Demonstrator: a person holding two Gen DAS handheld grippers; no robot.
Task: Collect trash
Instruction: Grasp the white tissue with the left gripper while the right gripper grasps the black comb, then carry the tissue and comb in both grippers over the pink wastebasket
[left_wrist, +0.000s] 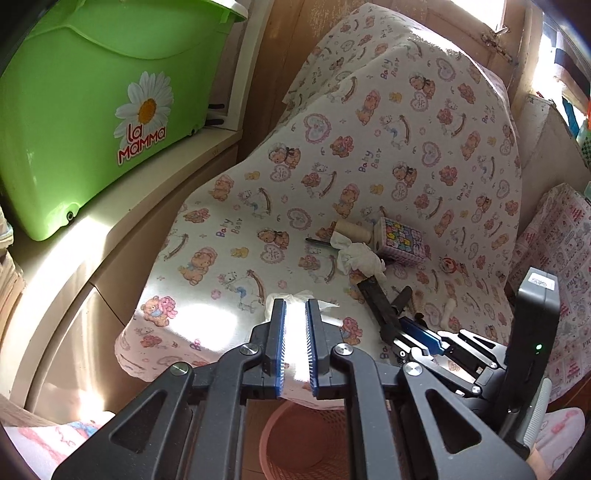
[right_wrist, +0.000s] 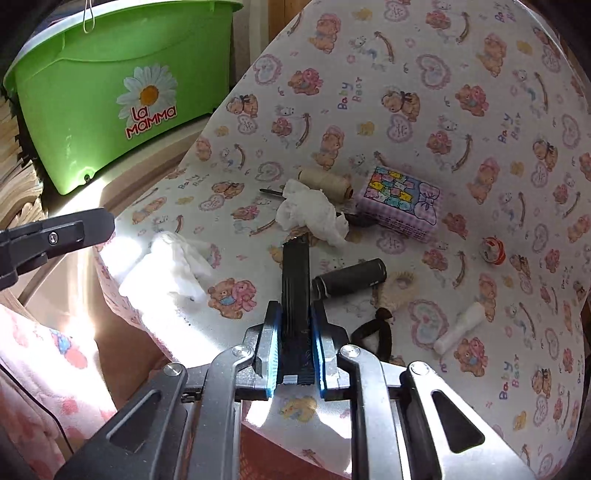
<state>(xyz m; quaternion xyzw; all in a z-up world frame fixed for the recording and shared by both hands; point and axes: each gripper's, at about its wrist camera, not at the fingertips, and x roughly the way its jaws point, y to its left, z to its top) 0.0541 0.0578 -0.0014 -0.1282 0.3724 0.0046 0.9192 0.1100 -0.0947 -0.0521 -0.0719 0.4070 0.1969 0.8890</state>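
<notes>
A crumpled white tissue lies near the front edge of the bear-print cloth. My left gripper hovers just over the tissue, open with a narrow gap and empty. The same tissue shows in the right wrist view, with a left finger beside it. A second crumpled tissue lies mid-cloth; it also shows in the left wrist view. My right gripper is shut on a flat black stick whose tip reaches toward that second tissue. A pink basket sits below the table edge.
On the cloth lie a cream thread spool, a lilac patterned box, a black cylinder, a small red-white toy, a white tube and a dark hair tie. A green tub stands on the left cabinet.
</notes>
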